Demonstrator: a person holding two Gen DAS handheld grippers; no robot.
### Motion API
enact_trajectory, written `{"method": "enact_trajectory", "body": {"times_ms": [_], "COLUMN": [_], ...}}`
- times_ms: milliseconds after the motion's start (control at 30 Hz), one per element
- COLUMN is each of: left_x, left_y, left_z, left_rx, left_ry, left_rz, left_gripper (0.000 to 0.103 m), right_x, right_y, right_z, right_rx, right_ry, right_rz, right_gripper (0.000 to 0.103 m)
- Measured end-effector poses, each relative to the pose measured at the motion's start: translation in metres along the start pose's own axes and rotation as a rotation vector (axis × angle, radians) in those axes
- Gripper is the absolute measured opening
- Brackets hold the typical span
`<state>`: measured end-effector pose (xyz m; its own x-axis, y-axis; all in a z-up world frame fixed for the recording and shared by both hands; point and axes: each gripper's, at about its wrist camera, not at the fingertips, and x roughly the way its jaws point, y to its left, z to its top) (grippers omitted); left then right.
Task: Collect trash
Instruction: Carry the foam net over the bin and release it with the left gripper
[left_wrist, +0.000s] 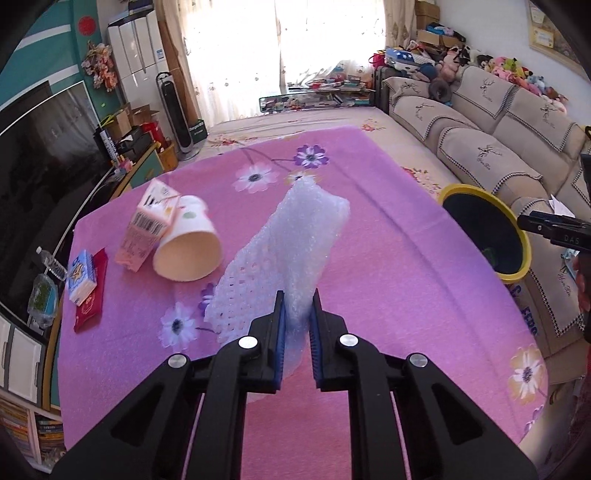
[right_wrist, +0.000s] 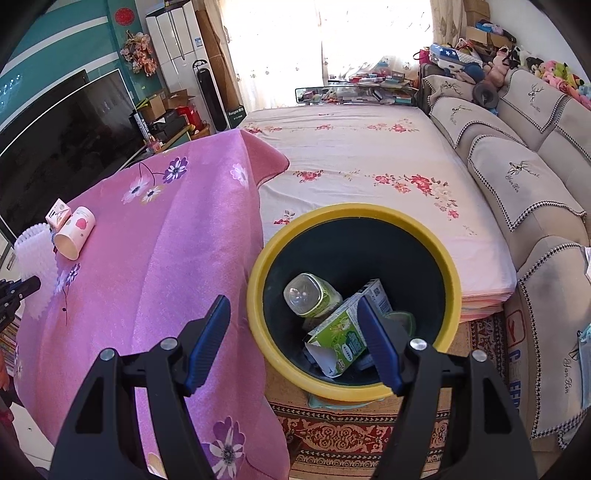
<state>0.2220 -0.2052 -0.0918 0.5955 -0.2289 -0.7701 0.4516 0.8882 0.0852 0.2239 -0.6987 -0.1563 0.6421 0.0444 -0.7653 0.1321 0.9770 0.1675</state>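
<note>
My left gripper (left_wrist: 297, 295) is shut on a white foam net sleeve (left_wrist: 280, 258) and holds it above the pink flowered cloth (left_wrist: 388, 258). The sleeve also shows at the far left of the right wrist view (right_wrist: 35, 258). A paper cup (left_wrist: 188, 247) lies on its side beside a small pink carton (left_wrist: 147, 225). A yellow-rimmed bin (right_wrist: 280, 354) stands right of the table; it holds a plastic bottle (right_wrist: 310, 295) and a green carton (right_wrist: 340, 336). My right gripper (right_wrist: 291, 306) is open and empty, above the bin's near left rim.
A blue-and-white tissue pack (left_wrist: 82, 277) lies on a red packet (left_wrist: 90, 299) at the cloth's left edge. A bed with a floral sheet (right_wrist: 369, 155) lies behind the table. A sofa (right_wrist: 524, 177) runs along the right. A television (right_wrist: 62, 136) stands at the left.
</note>
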Motion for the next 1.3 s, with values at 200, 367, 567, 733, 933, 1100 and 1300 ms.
{"method": "enact_trajectory", "body": {"times_ms": [200, 367, 567, 733, 933, 1100, 1300], "left_x": [0.004, 0.015, 0.047, 0.081, 0.11, 0.127, 0.141], "left_y": [-0.081, -0.153, -0.233, -0.273, -0.301, -0.314, -0.323], "left_z": [0.032, 0.06, 0.088, 0.098, 0.105, 0.114, 0.114], "left_rx": [0.073, 0.129, 0.169, 0.167, 0.174, 0.18, 0.185], "left_ry": [-0.02, -0.024, 0.006, 0.057, 0.083, 0.084, 0.093], "left_rz": [-0.098, -0.184, -0.254, -0.283, -0.279, -0.251, -0.24], "left_gripper": [0.012, 0.012, 0.012, 0.012, 0.012, 0.012, 0.012], "right_x": [-0.022, -0.036, -0.048, -0.054, -0.055, -0.05, -0.042], "right_y": [-0.022, -0.047, -0.078, -0.101, -0.122, -0.127, -0.13], "right_z": [-0.004, -0.007, -0.012, -0.019, -0.025, -0.027, -0.028], "right_rx": [-0.021, -0.041, -0.061, -0.051, -0.032, -0.022, -0.021], "right_ry": [-0.026, -0.025, -0.016, -0.006, -0.002, 0.003, 0.018], "right_rz": [-0.01, -0.03, -0.062, -0.085, -0.092, -0.083, -0.078], "right_gripper": [0.067, 0.067, 0.068, 0.068, 0.068, 0.068, 0.068]}}
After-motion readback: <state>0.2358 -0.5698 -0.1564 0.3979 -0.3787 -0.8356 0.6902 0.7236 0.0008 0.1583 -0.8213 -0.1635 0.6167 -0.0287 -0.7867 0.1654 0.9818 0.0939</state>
